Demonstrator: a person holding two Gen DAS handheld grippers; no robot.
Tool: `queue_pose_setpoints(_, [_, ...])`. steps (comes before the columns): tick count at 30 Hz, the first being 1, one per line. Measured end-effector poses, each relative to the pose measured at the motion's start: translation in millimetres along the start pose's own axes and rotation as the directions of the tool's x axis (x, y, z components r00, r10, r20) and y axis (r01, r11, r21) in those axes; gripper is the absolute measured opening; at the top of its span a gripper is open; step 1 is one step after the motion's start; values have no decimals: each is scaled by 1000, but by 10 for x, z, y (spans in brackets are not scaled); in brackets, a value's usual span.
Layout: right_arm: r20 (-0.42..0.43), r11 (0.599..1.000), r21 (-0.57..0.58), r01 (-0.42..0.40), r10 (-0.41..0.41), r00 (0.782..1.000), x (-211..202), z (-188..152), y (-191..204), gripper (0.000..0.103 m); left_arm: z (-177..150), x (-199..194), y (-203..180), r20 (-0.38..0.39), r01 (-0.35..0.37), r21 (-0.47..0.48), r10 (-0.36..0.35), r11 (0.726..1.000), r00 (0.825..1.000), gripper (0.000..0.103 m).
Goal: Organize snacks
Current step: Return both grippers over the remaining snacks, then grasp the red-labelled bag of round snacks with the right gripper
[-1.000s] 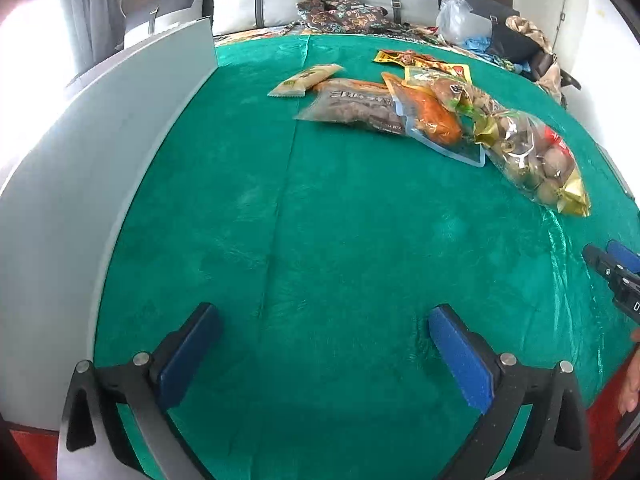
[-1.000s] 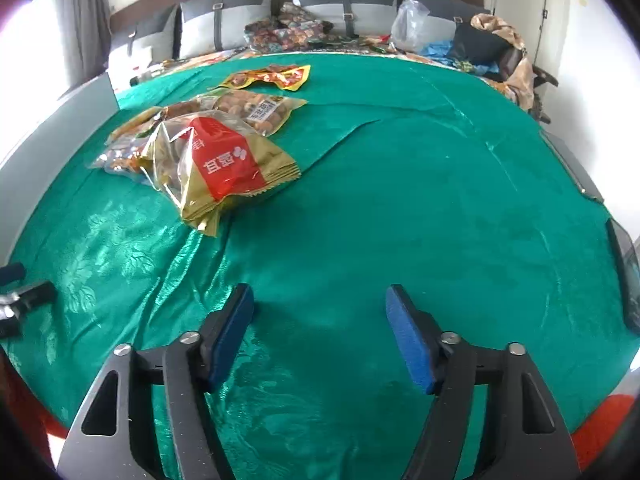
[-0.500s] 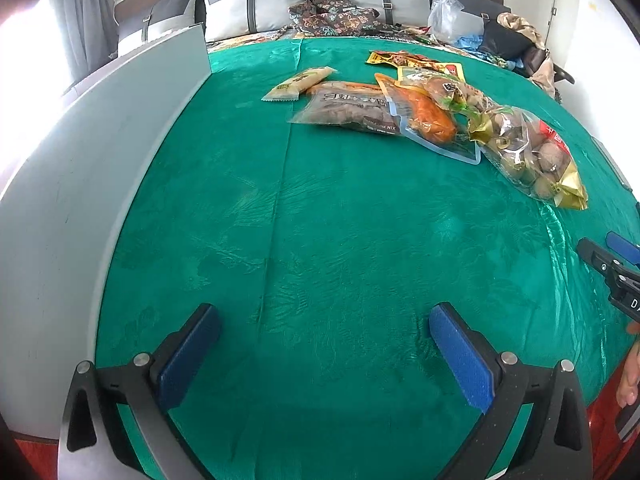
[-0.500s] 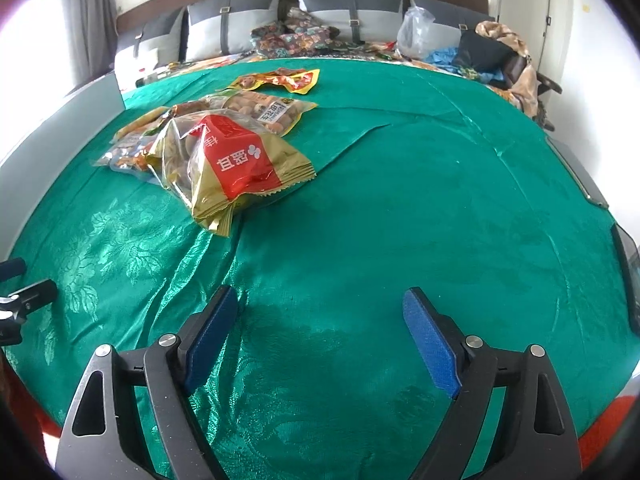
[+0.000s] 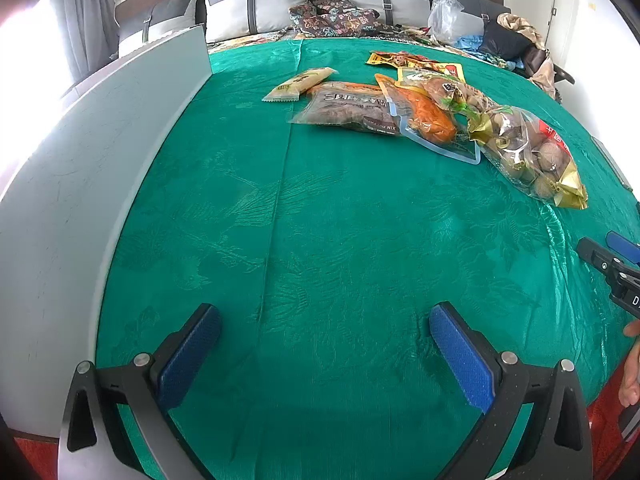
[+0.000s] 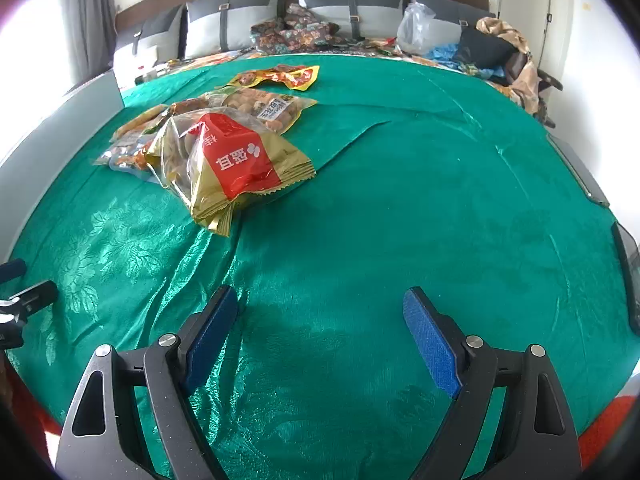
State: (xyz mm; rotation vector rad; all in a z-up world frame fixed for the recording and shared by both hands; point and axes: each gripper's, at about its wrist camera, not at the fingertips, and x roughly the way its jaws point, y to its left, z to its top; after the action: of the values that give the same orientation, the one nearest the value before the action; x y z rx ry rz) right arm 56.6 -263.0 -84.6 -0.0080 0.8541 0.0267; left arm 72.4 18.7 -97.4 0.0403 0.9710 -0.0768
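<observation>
Several snack packets lie in a loose pile on the green cloth. A gold and red bag (image 6: 228,164) is nearest, also in the left wrist view (image 5: 536,156). Behind it lie an orange packet (image 5: 424,114), a brown packet (image 5: 348,110), a pale bar (image 5: 300,84), a clear nut bag (image 6: 260,106) and a yellow packet (image 6: 280,76). My left gripper (image 5: 324,344) is open and empty over bare cloth, well short of the pile. My right gripper (image 6: 320,324) is open and empty, right of and nearer than the gold bag.
A grey panel (image 5: 80,168) stands along the cloth's left side. The cloth (image 6: 420,184) is wrinkled near the gold bag. Pillows (image 6: 348,12), a plastic bag (image 6: 416,26) and clothes lie beyond the far edge. The right gripper's tip (image 5: 608,260) shows at the left wrist view's right edge.
Both grippers have drawn back and risen slightly, so the pile sits a little farther off. The right gripper's jaws have opened wider. The packets have not moved.
</observation>
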Motion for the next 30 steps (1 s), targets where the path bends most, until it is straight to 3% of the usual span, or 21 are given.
queue_pose_setpoints(26, [2,1000,-1,2,-2,1000,-2,-6,13,88,-17,-20,-16,11,4,10,-4,1000,1000,103])
queue_pose_setpoints(30, [-92,999,-32,-29,26,995,42,102,-19,87,-27,-16,-15,14,8,15,-9,1000,1000,103])
